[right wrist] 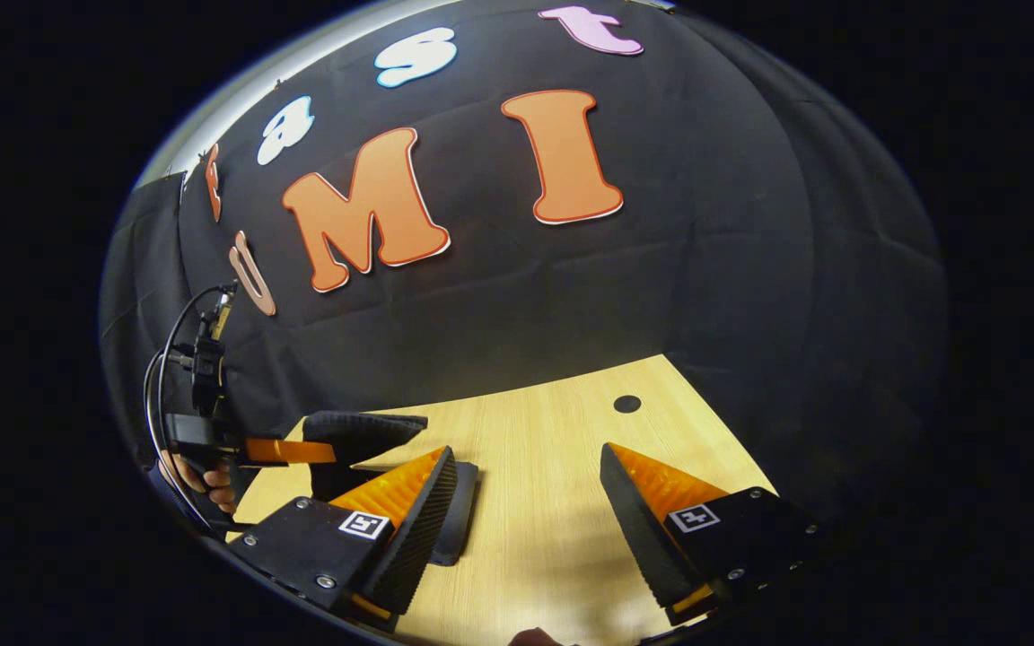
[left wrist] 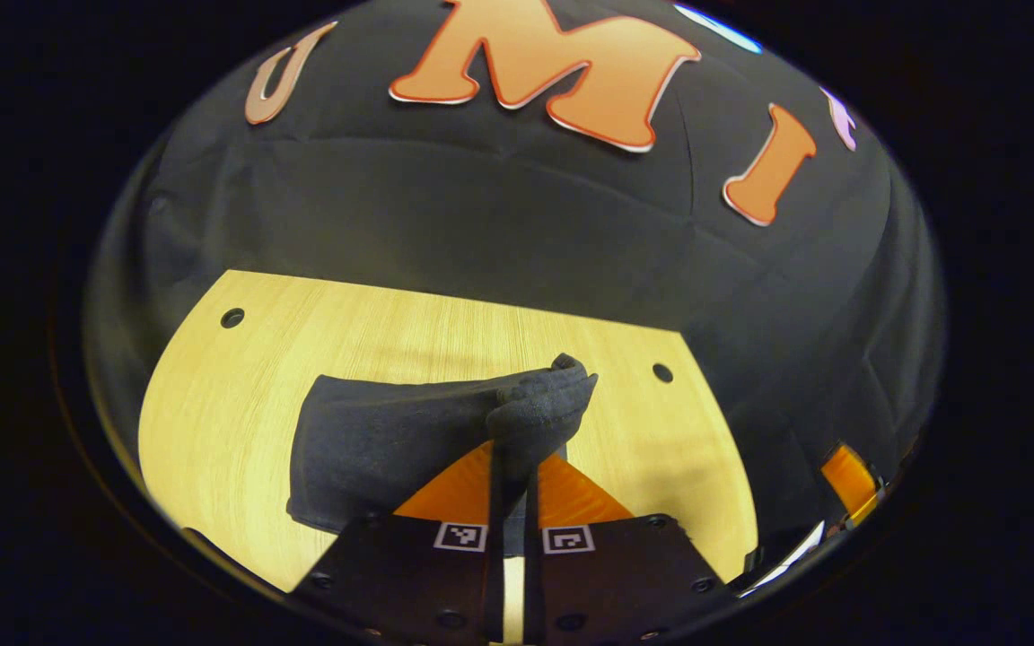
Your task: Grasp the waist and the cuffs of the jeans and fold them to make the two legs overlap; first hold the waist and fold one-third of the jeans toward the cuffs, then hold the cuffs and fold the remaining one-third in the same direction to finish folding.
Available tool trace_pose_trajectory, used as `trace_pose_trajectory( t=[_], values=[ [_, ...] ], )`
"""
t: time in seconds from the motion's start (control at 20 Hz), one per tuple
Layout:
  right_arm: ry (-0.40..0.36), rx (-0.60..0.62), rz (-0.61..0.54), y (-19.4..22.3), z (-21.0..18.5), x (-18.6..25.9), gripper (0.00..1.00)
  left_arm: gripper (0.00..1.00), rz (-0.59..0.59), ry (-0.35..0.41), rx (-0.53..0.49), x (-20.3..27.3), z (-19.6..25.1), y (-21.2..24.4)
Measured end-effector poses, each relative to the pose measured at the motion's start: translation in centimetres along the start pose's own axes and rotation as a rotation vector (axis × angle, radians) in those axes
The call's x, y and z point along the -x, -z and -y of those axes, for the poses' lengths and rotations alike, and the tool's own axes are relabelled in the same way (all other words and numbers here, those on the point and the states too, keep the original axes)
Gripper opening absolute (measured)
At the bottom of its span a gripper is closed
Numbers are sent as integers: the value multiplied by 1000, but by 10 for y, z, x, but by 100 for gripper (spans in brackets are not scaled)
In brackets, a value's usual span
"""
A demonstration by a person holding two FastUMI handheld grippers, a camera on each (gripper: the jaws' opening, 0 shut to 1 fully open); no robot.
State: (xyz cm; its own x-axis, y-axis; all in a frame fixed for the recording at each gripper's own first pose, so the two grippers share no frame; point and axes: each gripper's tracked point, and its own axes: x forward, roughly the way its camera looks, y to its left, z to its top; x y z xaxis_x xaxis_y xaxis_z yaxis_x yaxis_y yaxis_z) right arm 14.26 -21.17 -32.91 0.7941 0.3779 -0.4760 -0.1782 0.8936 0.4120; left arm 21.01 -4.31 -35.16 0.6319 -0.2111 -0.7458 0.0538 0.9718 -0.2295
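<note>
In the left gripper view, your left claw is pressed together on a bunched fold of the jeans; both fingers run up the middle of the view side by side and pinch the dark fabric at their tips, where the cloth rises into a rounded ridge. Beyond and to the left of that pinch, the rest of the jeans lies as a compact dark bundle flat on the light wooden surface. Two small round holes sit in the surface, one near each far corner in this view. At the right edge of the same view, part of another gripper body is visible, too cropped to describe. In the right gripper view, your right claw is spread wide, with its two ridged fingers well apart and only bare surface between them; it grips nothing. Farther off on the left of this view, the jeans rest on the surface, with the left claw reaching in from the left and touching the cloth, and a hand holding that gripper. A cable loops above the hand. One round hole marks the surface near its far edge.
</note>
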Motion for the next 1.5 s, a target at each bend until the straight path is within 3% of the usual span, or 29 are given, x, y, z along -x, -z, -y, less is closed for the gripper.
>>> trace_pose_trajectory(
  t=[0.1,0.3,0.35,0.45,0.65,0.85,1.0,1.05,1.15,1.5],
  values=[
    [-7,-2,1,-1,-1,-1,97,22,-57,19,-37,0,13,18],
    [-40,6,4,-1,-18,-4,97,32,-57,92,-32,19,23,24],
    [-48,10,2,-1,-23,-6,97,55,-6,149,-16,21,33,13],
    [-64,17,-7,1,-36,-8,97,99,52,177,7,31,40,-15],
    [-71,50,36,-13,-55,2,97,98,143,195,-15,60,40,-41],
    [-66,104,158,-45,-82,22,97,98,364,116,-98,115,15,-81],
    [-63,198,294,-78,-118,36,100,98,545,24,-165,168,-8,-113],
    [-69,225,325,-84,-131,41,96,98,591,2,-175,180,-10,-119],
    [-88,270,380,-95,-160,49,100,98,676,-19,-182,212,-16,-129],
    [-184,321,438,-94,-239,56,98,98,857,-126,-195,287,-31,-122]
  ],
)
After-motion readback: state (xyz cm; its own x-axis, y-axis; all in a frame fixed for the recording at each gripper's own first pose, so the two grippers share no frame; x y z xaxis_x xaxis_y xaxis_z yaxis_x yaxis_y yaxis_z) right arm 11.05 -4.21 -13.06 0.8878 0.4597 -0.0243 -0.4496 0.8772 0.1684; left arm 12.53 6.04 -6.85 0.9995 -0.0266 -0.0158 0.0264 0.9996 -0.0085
